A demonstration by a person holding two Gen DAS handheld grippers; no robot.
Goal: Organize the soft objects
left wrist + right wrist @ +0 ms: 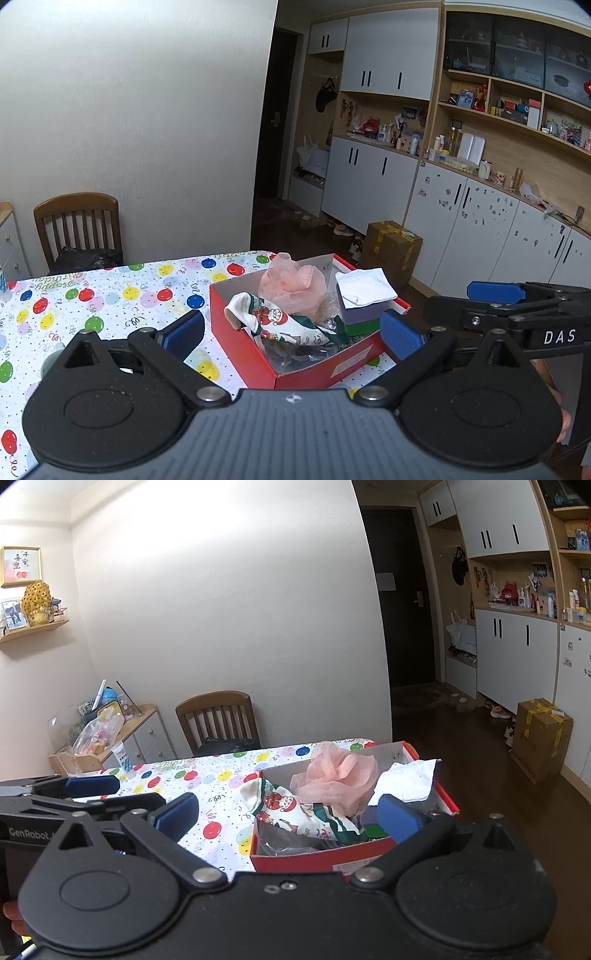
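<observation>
Left gripper (291, 332) and right gripper (286, 812): both sets of jaws spread wide, nothing between the blue pads, both hanging above the near side of the table (110, 295), which wears a white cloth printed with coloured balloons.

Soft things sit low centre-right in both views, inside an open red cardboard shoebox (321, 369) at the table's far right corner. Contents:
- pink mesh bath pouf (291, 284), at the back, rising above the rim
- white sock with a Santa print and green trim (273, 319), draped over the front-left wall, toe end hanging outside
- white folded cloth (365, 286), lying on top of a purple block (360, 314), itself on a green block (364, 326), along the right wall
- clear crinkled plastic (291, 360) in the front of the box; what it is I cannot tell

Judgement: the box serves as the collection bin, and the cloth rests on the stacked blocks because the floor of the box is already taken. The sock looks only half in; it is the one piece likely to need tucking.

Both grippers face the box from the near side, roughly level with each other; the right one shows at the right edge of the left wrist view. No loose soft item is visible on the table, so the gathering appears mostly done.

Beyond the table: brown wooden chair (218, 716) against the white wall.
</observation>
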